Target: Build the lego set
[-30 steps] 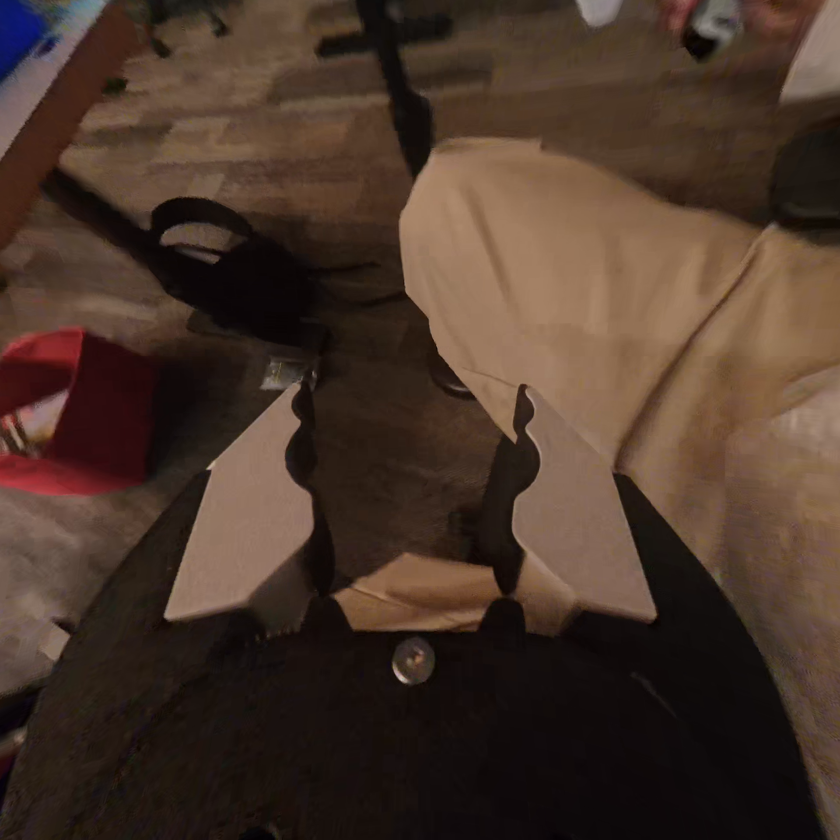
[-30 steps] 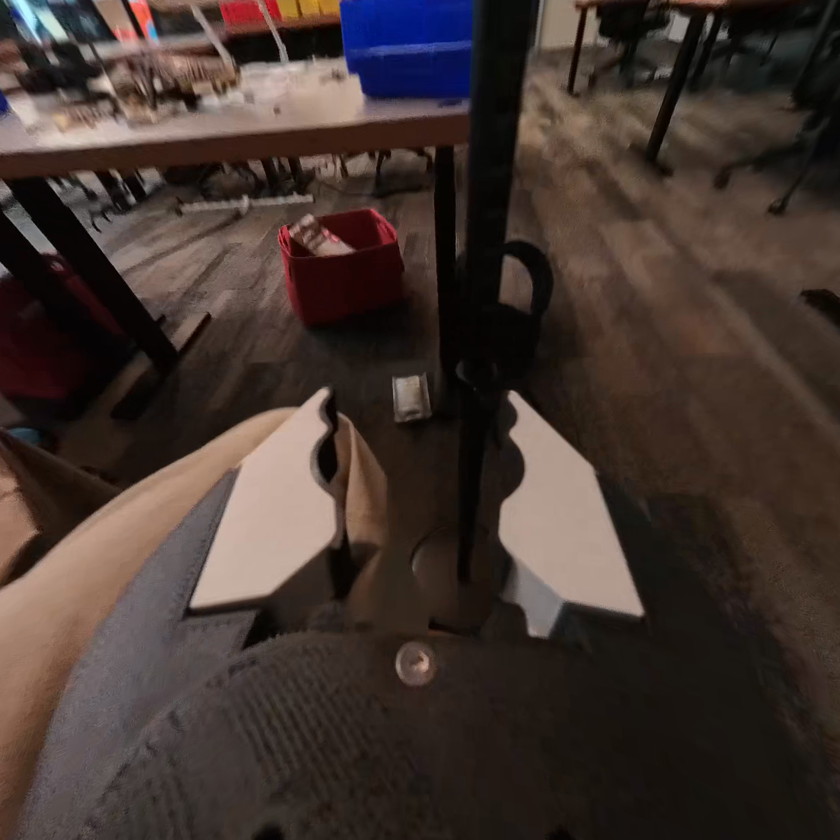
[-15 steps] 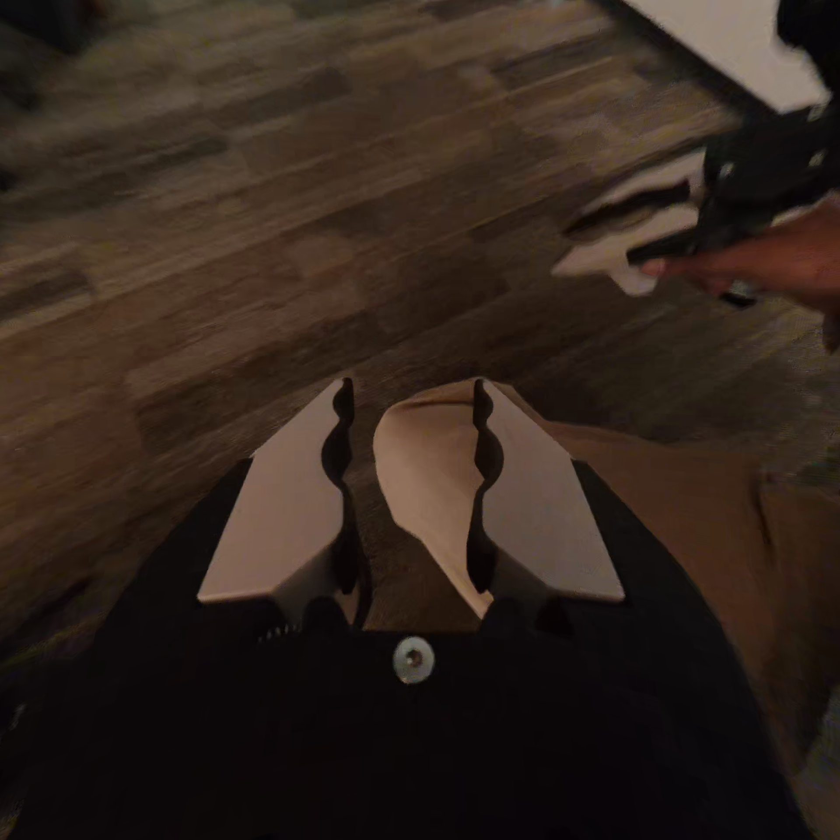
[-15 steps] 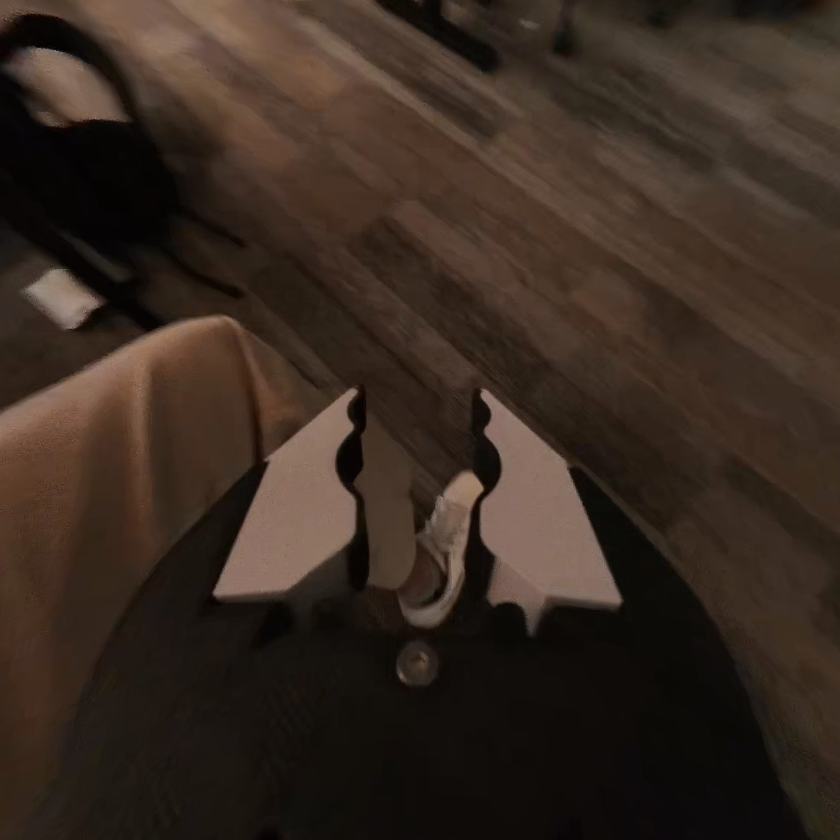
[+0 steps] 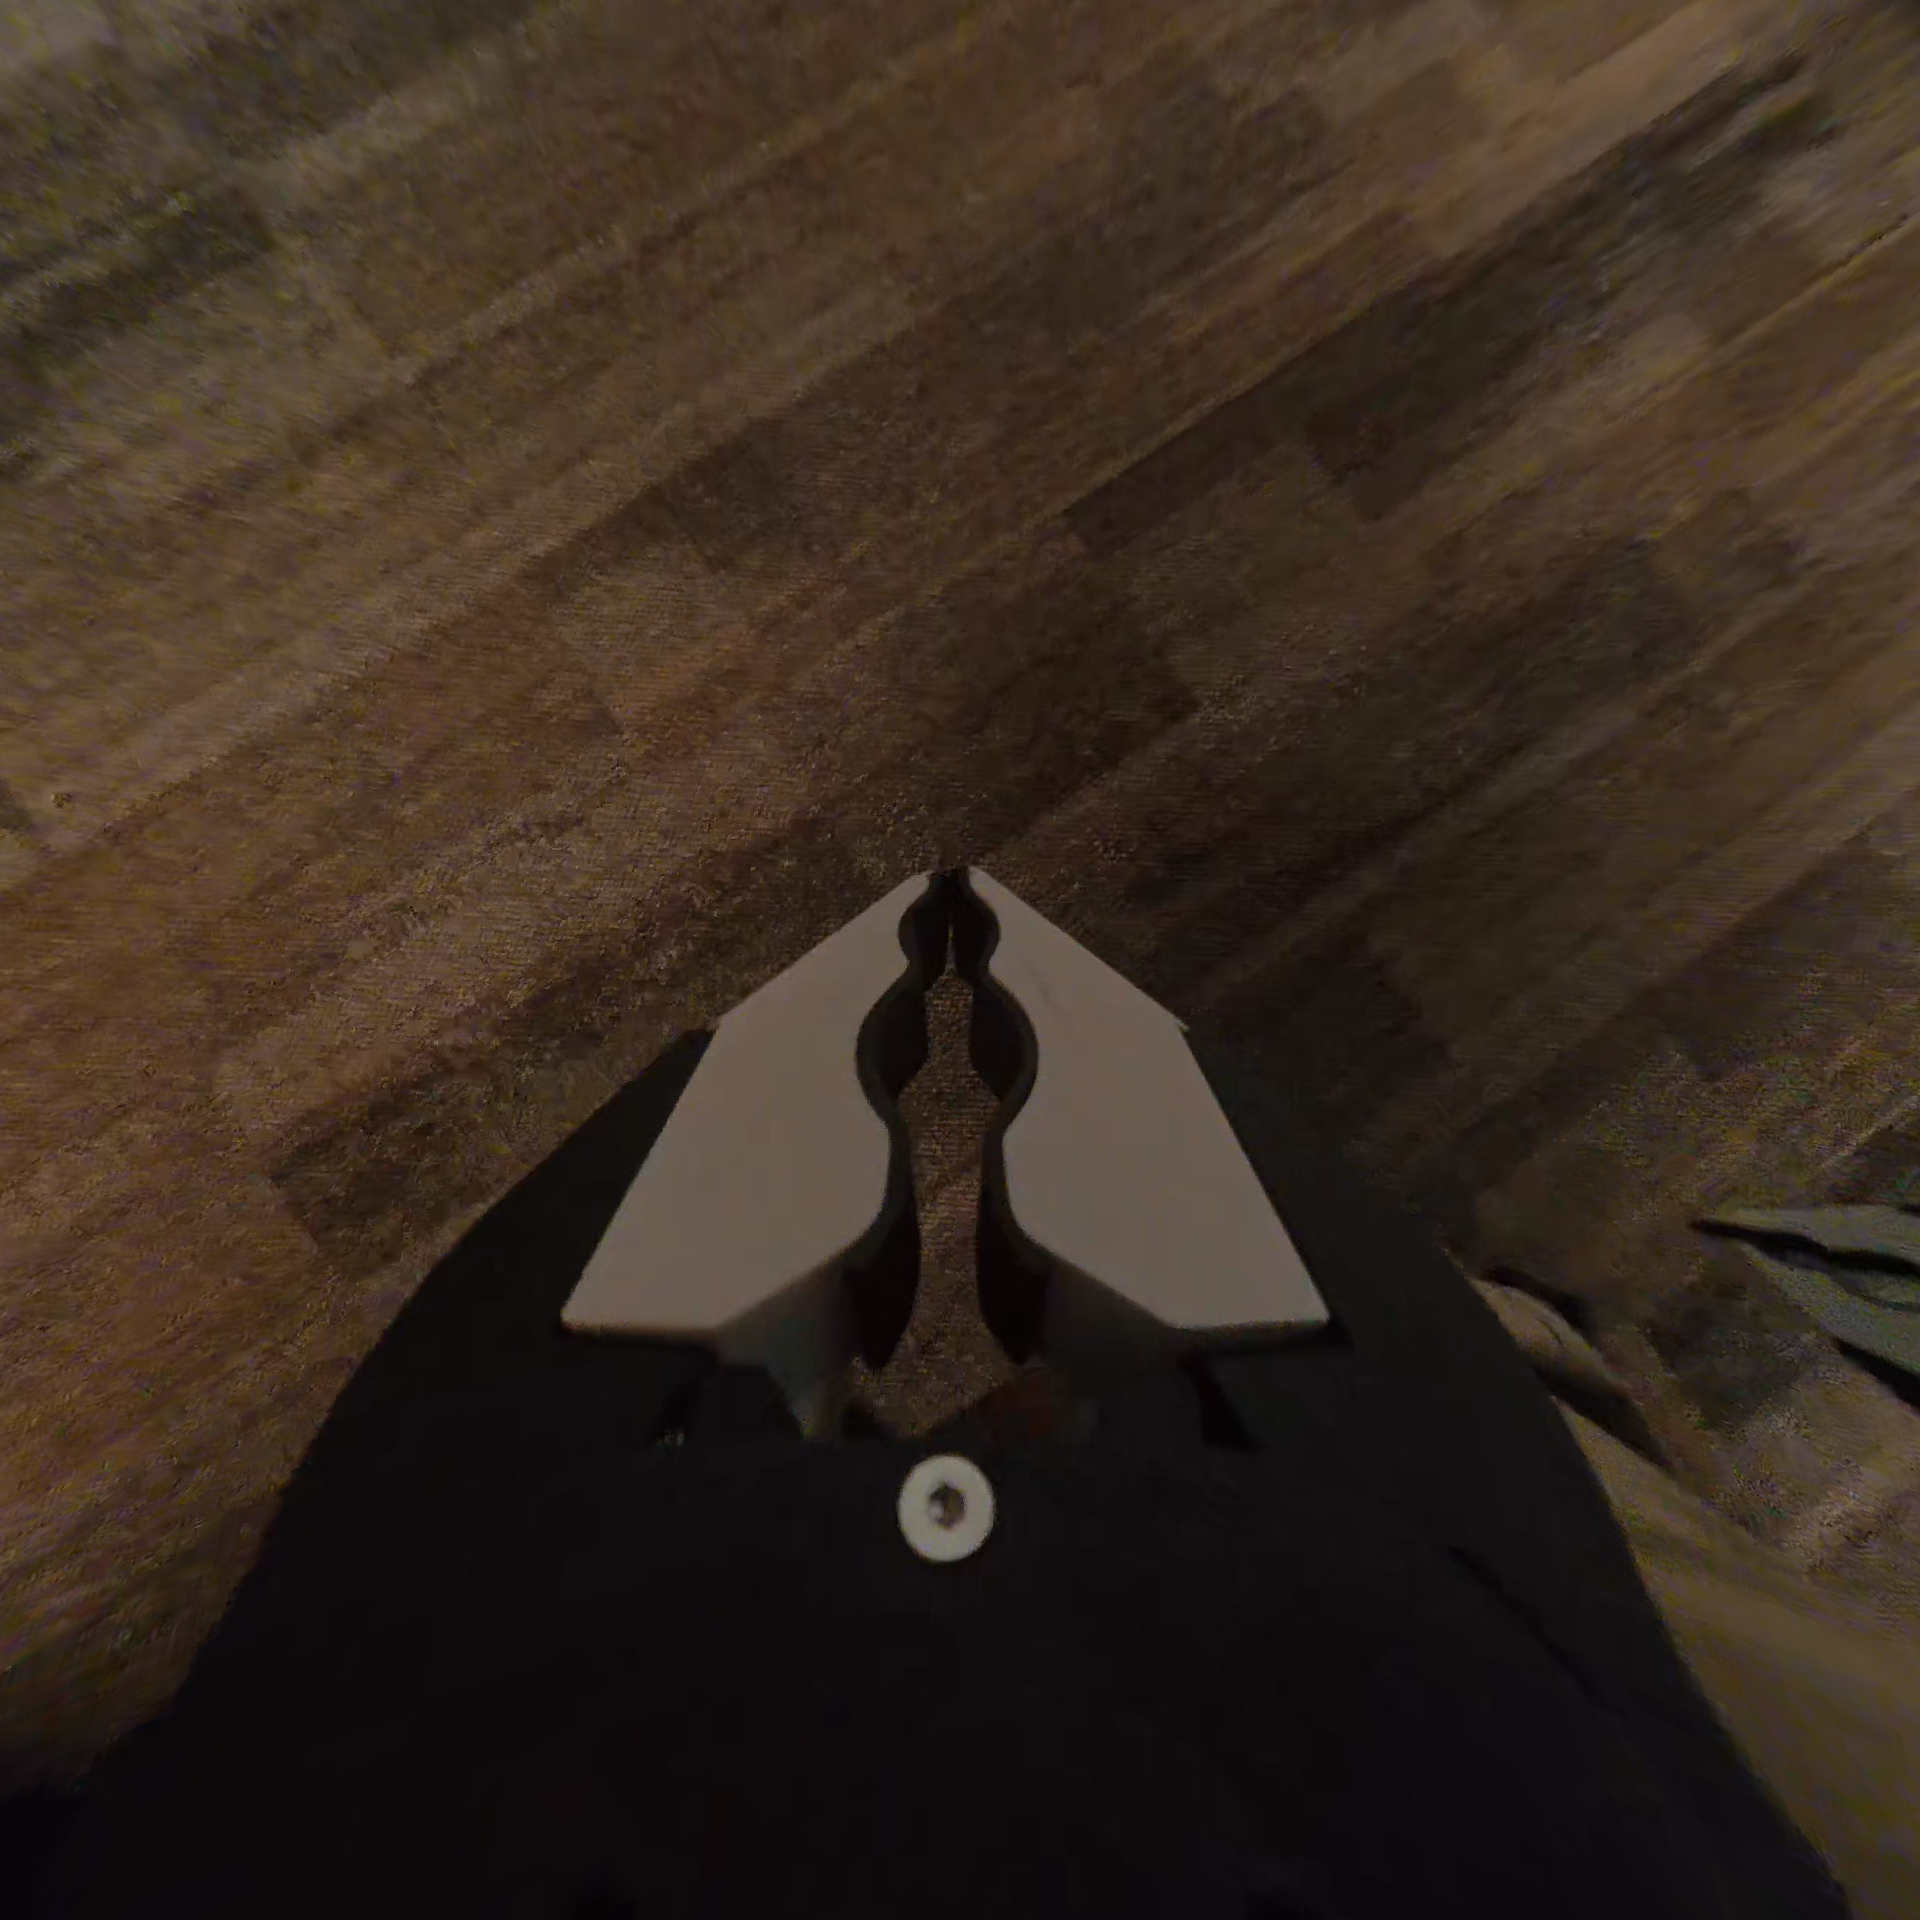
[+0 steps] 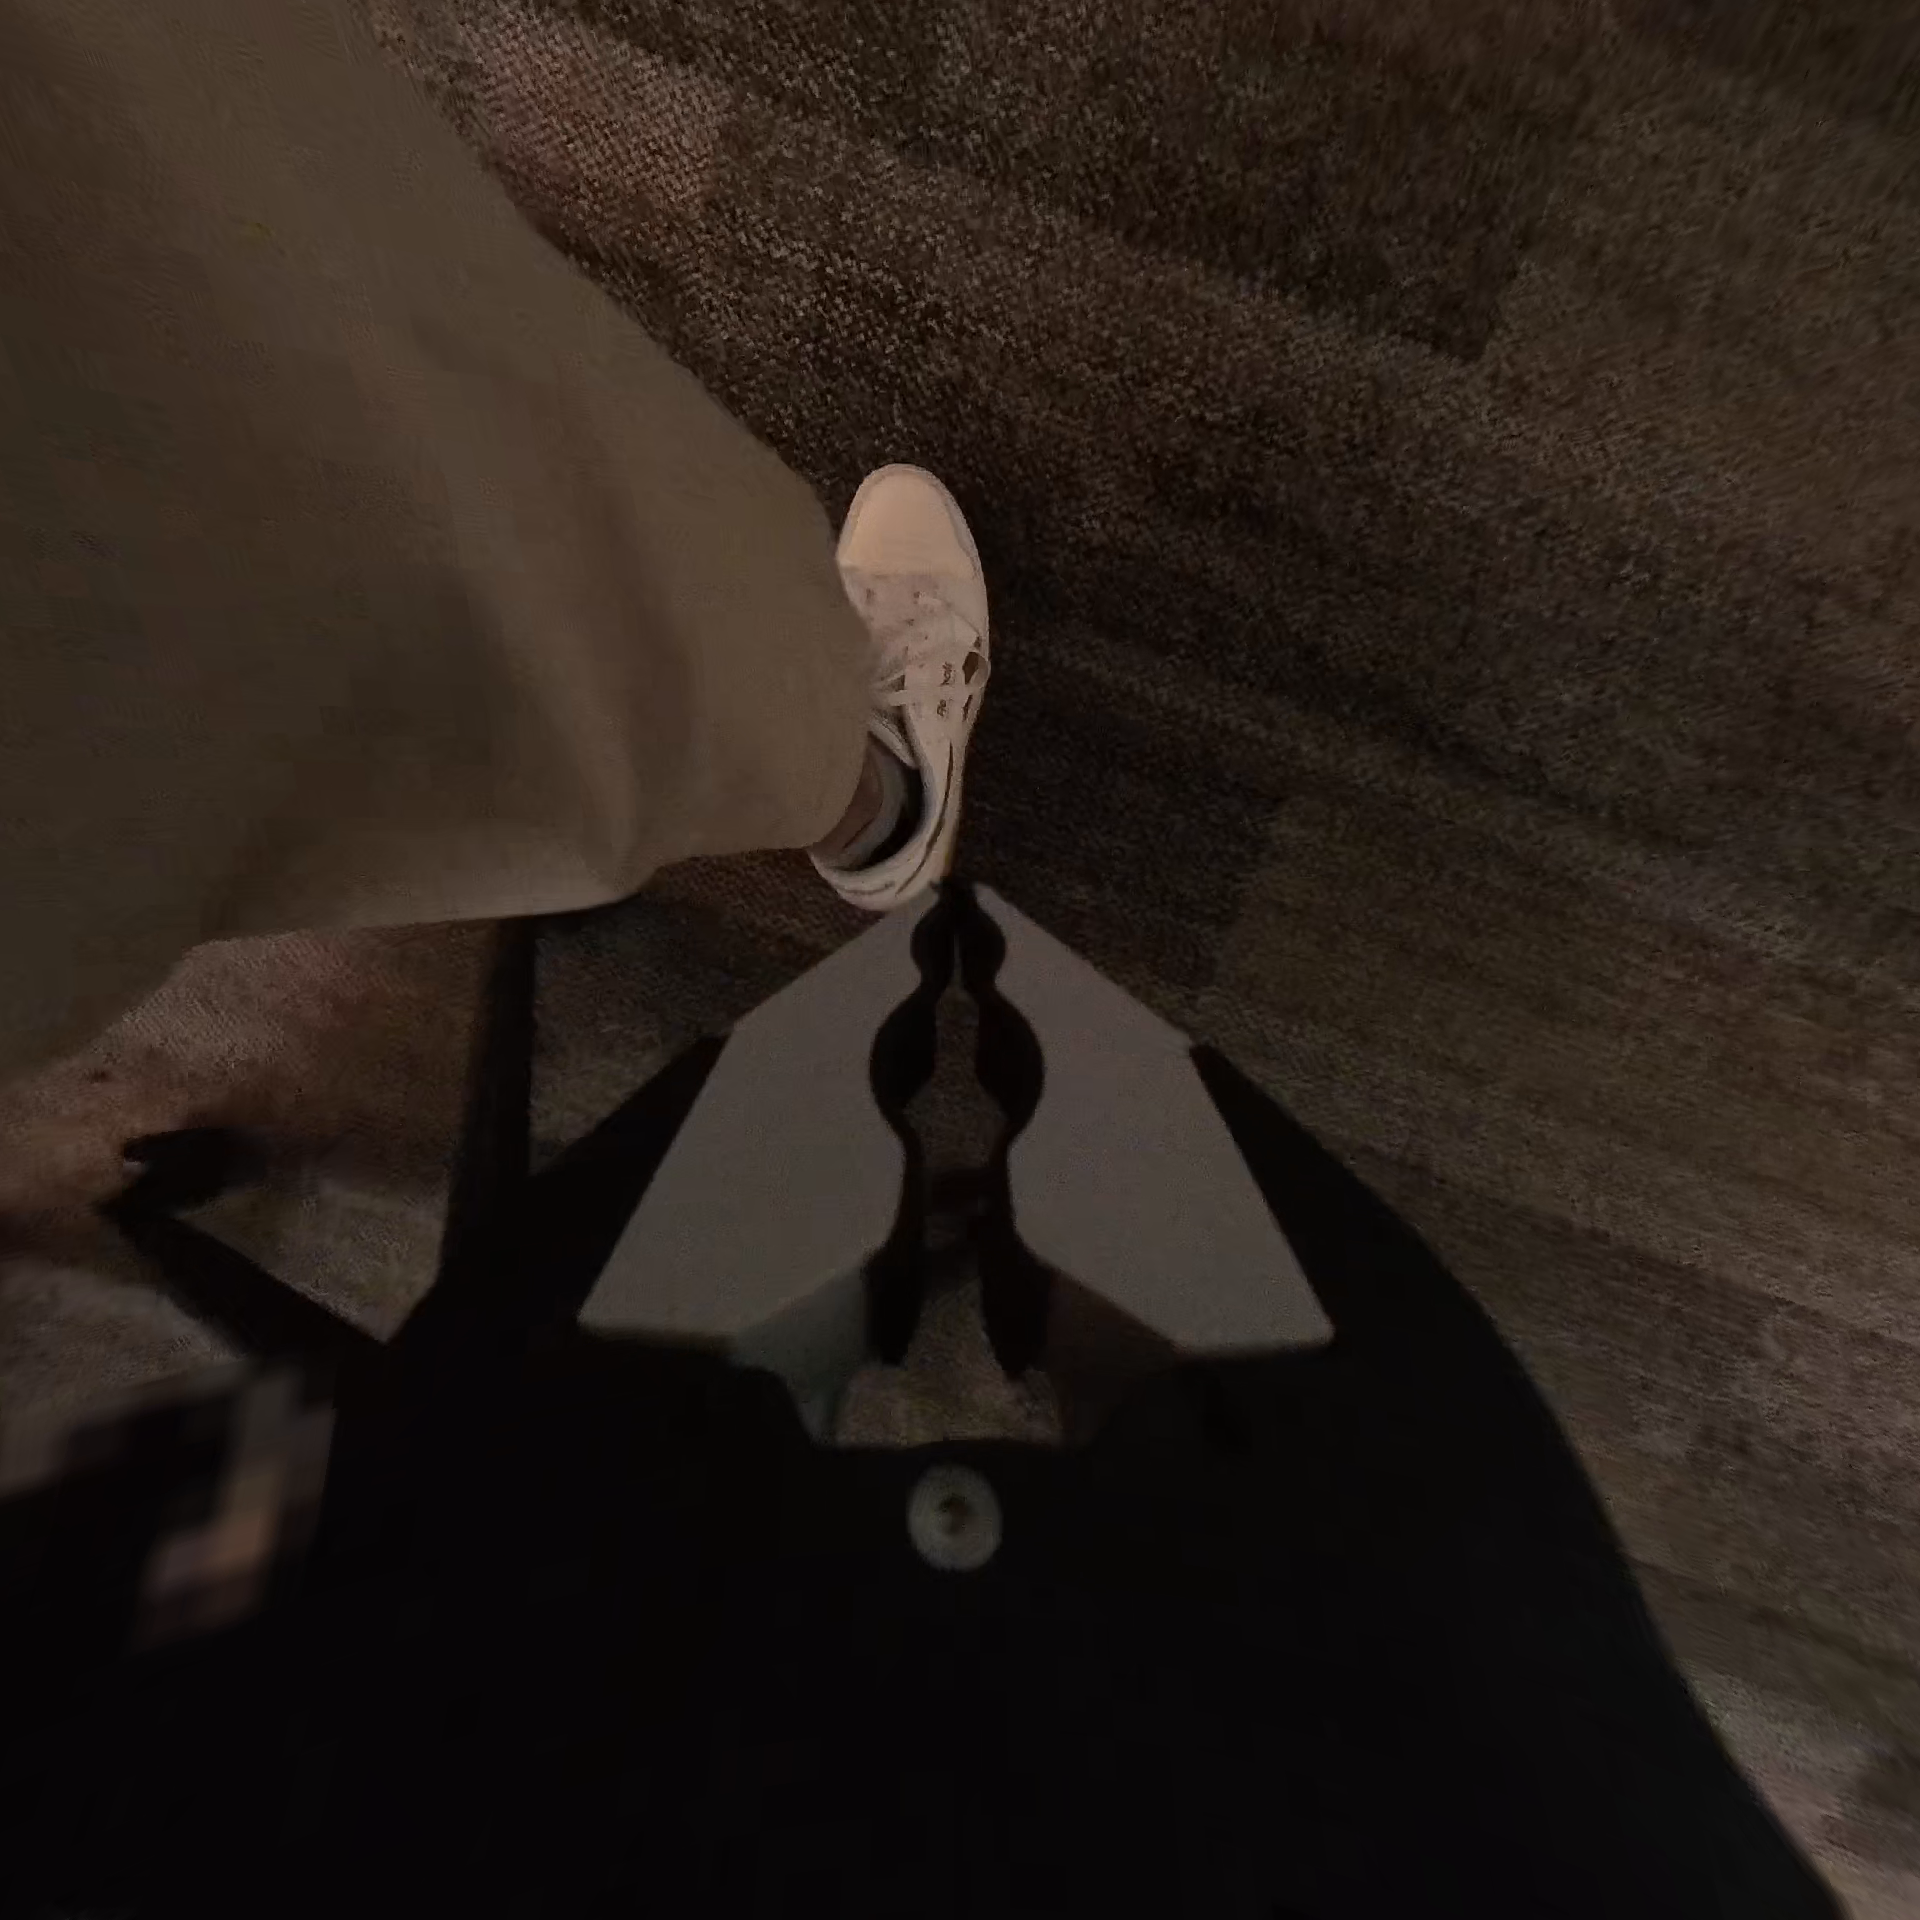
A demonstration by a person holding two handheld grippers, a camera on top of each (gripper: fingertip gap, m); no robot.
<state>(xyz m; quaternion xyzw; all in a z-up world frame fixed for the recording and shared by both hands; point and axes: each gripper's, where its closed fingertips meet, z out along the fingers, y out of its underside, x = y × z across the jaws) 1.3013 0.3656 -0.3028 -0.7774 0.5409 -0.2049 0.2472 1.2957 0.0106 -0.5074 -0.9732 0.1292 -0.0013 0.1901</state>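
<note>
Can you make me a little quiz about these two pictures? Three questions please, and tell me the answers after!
1. True or false: the left gripper holds a lego brick.
2. What does the right wrist view show just beyond the right gripper? A) a white shoe B) a red bin C) a blue box
3. Fill in: both grippers point down at the brown ____.

Key
1. False. Its fingertips meet with nothing between them, and no lego shows in either view.
2. A. The shoe sticks out from under a tan trouser leg.
3. Carpet. It fills most of both views.
</note>
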